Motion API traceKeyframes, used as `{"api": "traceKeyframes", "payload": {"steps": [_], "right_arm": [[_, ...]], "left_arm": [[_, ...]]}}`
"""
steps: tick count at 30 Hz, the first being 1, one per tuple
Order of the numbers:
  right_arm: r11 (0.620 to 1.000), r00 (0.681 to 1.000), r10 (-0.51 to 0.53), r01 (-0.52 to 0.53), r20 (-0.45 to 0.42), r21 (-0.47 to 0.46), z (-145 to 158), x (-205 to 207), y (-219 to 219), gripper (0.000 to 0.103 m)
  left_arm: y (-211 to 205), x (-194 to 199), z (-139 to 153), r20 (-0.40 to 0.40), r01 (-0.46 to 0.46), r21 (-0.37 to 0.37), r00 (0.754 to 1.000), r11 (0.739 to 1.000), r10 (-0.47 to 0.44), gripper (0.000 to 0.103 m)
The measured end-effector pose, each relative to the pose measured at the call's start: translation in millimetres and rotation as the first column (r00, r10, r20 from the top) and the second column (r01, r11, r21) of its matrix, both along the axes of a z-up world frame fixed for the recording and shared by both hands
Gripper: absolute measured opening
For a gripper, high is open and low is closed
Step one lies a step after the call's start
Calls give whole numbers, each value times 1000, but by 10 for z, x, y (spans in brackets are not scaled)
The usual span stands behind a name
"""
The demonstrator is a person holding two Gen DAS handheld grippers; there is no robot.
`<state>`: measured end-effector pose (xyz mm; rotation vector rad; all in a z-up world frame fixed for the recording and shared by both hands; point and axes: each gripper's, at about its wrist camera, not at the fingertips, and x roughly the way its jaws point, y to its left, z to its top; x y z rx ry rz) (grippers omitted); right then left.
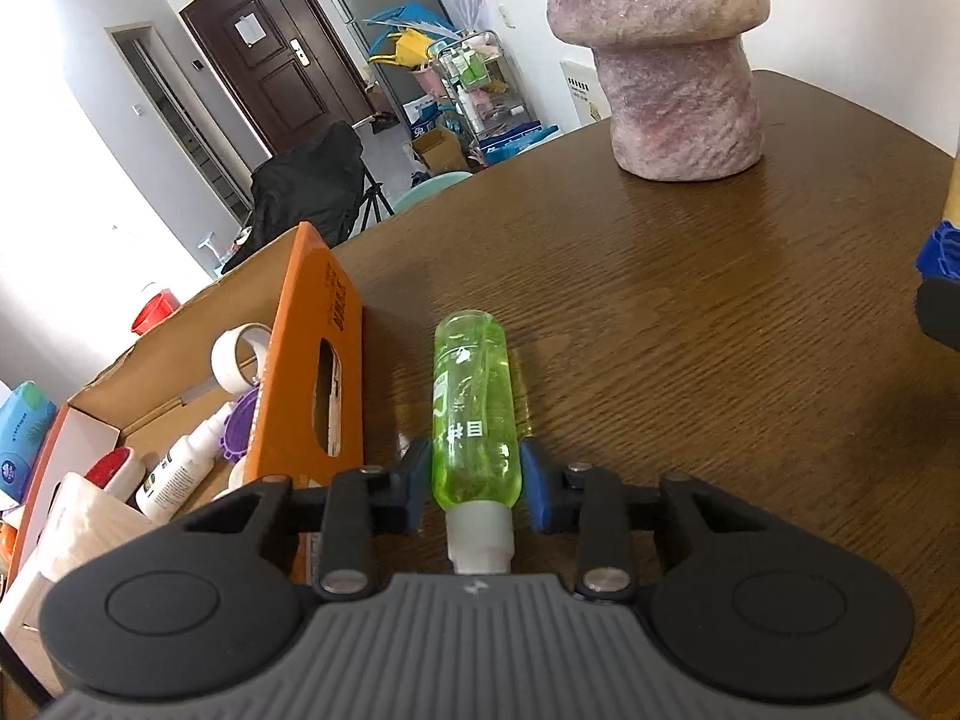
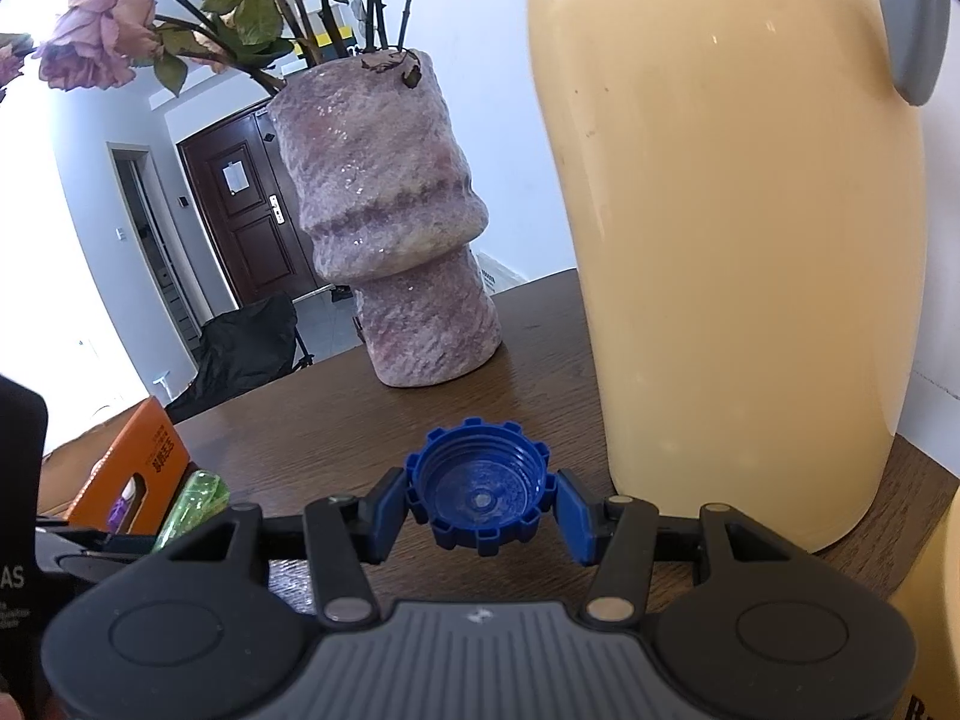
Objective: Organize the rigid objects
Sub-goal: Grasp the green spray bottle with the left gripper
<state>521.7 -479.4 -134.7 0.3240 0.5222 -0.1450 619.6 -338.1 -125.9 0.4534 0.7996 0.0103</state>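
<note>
your left gripper [image 1: 477, 483] is clamping the green bottle [image 1: 474, 414] low on its body, the bottle pointing away over the wooden table [image 1: 690, 312], just right of the orange box [image 1: 318, 360]. your right gripper [image 2: 477, 507] is gripping the blue cap [image 2: 478, 489], near the cream jug [image 2: 732, 228] and the stone vase [image 2: 396, 222].

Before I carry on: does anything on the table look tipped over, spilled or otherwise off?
The translucent green bottle lies on its side on the brown wooden table, clamped in the left gripper. No spill shows. The roses in the pink stone vase look wilted.
</note>
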Motion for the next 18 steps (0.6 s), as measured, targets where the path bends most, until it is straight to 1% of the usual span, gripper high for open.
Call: {"api": "traceKeyframes", "payload": {"steps": [9, 14, 17, 18], "right_arm": [[1000, 1000, 1, -1, 0, 0, 3, -2, 2, 52], [1000, 1000, 1, -1, 0, -1, 5, -7, 3, 52], [1000, 1000, 1, -1, 0, -1, 4, -8, 3, 52], [1000, 1000, 1, -1, 0, -1, 3, -2, 3, 52]], "left_arm": [[-56, -120, 25, -8, 37, -35, 999, 999, -37, 32], [-64, -226, 56, -18, 63, -86, 998, 994, -65, 33], [-74, -218, 54, -22, 67, -129, 997, 989, -71, 39], [-73, -199, 53, -20, 63, -140, 998, 988, -66, 44]]}}
